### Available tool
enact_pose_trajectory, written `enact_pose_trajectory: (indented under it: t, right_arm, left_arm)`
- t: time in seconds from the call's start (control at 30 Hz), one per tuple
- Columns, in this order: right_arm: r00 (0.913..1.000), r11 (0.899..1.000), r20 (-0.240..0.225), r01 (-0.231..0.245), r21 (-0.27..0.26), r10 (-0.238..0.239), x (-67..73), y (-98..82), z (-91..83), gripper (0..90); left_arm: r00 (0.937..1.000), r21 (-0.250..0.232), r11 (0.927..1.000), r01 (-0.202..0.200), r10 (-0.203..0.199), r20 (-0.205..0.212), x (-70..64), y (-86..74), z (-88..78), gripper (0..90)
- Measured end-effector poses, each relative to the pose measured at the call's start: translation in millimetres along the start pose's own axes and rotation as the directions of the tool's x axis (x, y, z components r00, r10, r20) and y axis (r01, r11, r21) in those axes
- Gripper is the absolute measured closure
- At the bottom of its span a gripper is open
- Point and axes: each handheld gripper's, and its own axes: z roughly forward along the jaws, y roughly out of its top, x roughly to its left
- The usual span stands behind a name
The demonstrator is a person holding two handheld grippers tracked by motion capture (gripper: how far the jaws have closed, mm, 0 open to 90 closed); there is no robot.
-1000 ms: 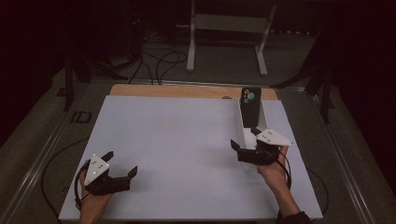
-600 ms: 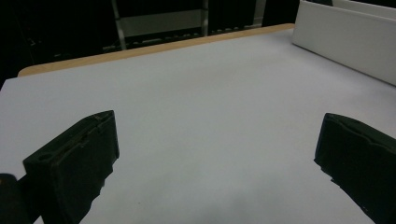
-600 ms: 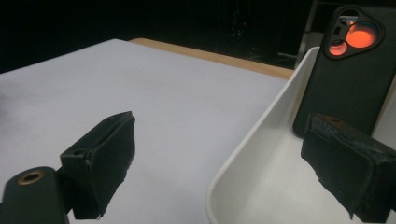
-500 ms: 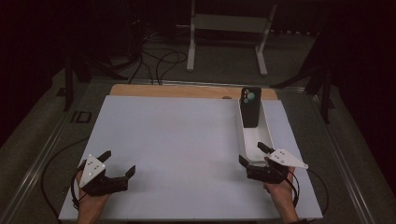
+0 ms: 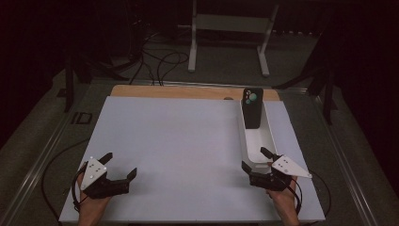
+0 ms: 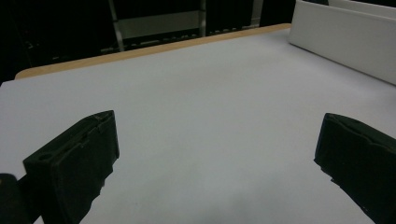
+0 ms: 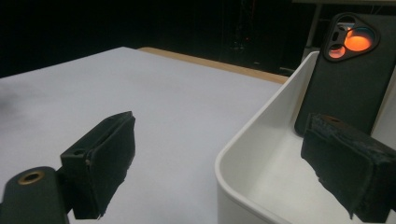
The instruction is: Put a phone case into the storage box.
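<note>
Right tongs (image 5: 258,159) drew back from tray (image 5: 269,137)

- A long white tray (image 5: 271,136) lies on the right part of the worktop (image 5: 179,146), running away from the person.
- A dark phone (image 5: 252,108) stands upright at the tray's far end, its camera lenses at the top.
- The right gripper (image 5: 259,160) sits at the tray's near end, jaws spread apart to either side of the near rim.
- The left gripper (image 5: 120,165) rests near the front left corner, jaws wide, nothing between them.
</note>
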Motion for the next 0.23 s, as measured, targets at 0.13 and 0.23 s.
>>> enact_pose_trajectory:
  t: [0.13,0.23]
  right_arm:
    - [1.0000,1.000,-0.005,-0.002,0.000,0.002,0.9,-0.7,0.5,10.0]
    - [1.0000,1.000,-0.004,-0.001,-0.002,0.001,0.6,-0.9,0.5,10.0]
  left_arm:
    - [1.0000,0.001,1.0000,0.002,-0.002,-0.002,-0.8,-0.3,0.1,0.3]
    - [1.0000,0.001,1.0000,0.001,-0.001,-0.003,-0.8,-0.2,0.3,0.3]
